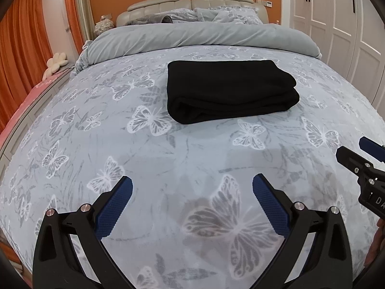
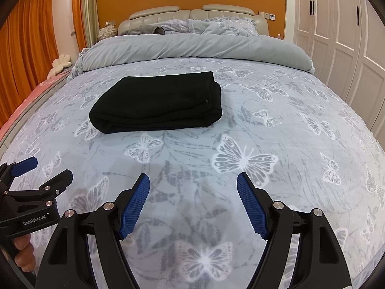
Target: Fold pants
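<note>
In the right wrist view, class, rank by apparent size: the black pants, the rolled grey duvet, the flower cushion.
1. Rolled grey duvet
2. Black pants, though nearer the camera
3. Flower cushion, small and far off

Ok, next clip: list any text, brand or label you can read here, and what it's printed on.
"GenRobot.AI": white print on the black body of the left gripper, seen from the right wrist view.
"DA": cut-off white letters on the black body of the right gripper, at the left wrist view's edge.
White wall panel beside the headboard: too small to read.
</note>
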Tool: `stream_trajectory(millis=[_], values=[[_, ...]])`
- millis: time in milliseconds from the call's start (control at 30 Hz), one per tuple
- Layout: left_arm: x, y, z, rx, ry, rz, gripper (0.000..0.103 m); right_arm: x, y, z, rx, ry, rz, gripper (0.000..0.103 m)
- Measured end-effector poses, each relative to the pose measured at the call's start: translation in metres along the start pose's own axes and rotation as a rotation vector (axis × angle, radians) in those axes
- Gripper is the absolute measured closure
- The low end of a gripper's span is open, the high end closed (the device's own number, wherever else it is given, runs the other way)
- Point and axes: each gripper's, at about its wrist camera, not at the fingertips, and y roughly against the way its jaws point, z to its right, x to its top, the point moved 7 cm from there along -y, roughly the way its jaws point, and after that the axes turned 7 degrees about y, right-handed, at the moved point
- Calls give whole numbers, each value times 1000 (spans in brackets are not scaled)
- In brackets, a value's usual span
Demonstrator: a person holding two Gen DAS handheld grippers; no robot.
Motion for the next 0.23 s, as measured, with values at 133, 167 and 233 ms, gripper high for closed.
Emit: stream_trajectory(millis=[133, 167, 233], values=[[0, 2, 2, -5, -6, 13, 5, 0, 0, 0, 2, 2, 0, 30], [1, 2, 3, -5, -7, 17, 5, 0, 0, 1, 1, 2, 0, 30], [0, 2, 4, -4, -9, 15, 5, 0, 0, 1, 1, 2, 0, 30]])
